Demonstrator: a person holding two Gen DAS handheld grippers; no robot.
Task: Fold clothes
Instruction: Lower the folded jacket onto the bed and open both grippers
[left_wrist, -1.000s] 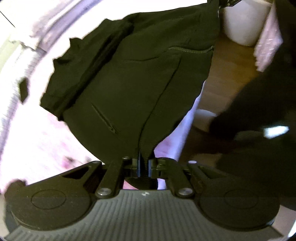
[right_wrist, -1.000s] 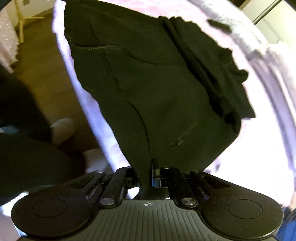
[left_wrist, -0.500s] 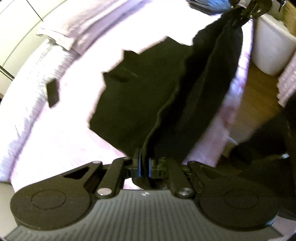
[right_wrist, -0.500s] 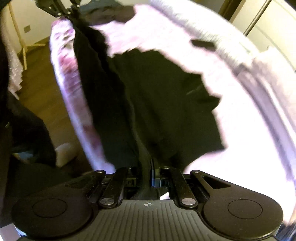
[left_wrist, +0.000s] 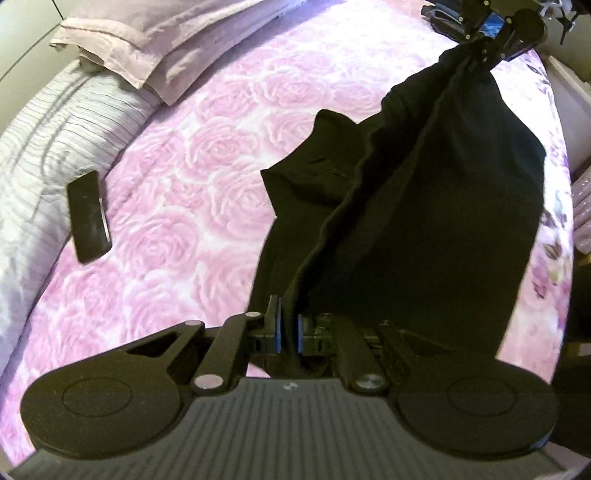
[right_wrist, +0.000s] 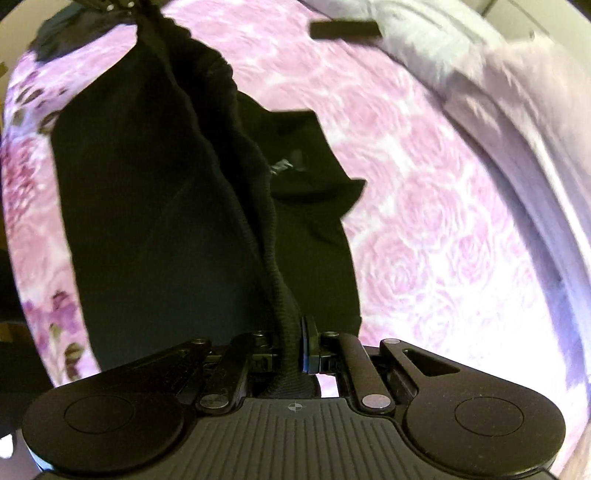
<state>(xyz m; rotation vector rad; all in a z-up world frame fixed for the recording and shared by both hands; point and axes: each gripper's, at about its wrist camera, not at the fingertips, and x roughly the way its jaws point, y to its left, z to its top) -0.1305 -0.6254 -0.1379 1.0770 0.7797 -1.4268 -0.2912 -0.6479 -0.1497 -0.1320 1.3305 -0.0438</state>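
A black garment (left_wrist: 424, 206) hangs stretched between my two grippers above a bed with a pink rose bedspread (left_wrist: 192, 177). My left gripper (left_wrist: 287, 332) is shut on one end of its ribbed hem. My right gripper (right_wrist: 295, 350) is shut on the other end; it also shows at the top right of the left wrist view (left_wrist: 480, 48). The lower part of the garment (right_wrist: 295, 155) lies folded on the bedspread (right_wrist: 424, 221).
A black phone (left_wrist: 88, 218) lies on the bed to the left, near a striped grey pillow (left_wrist: 48, 140) and a pale lilac pillow (left_wrist: 159, 40). The phone (right_wrist: 345, 29) shows at the top of the right wrist view. The bed edge runs along the right.
Both grippers have lifted the hem and carried it over the bed. The garment, spread flat a second ago, now hangs doubled over its lower part.
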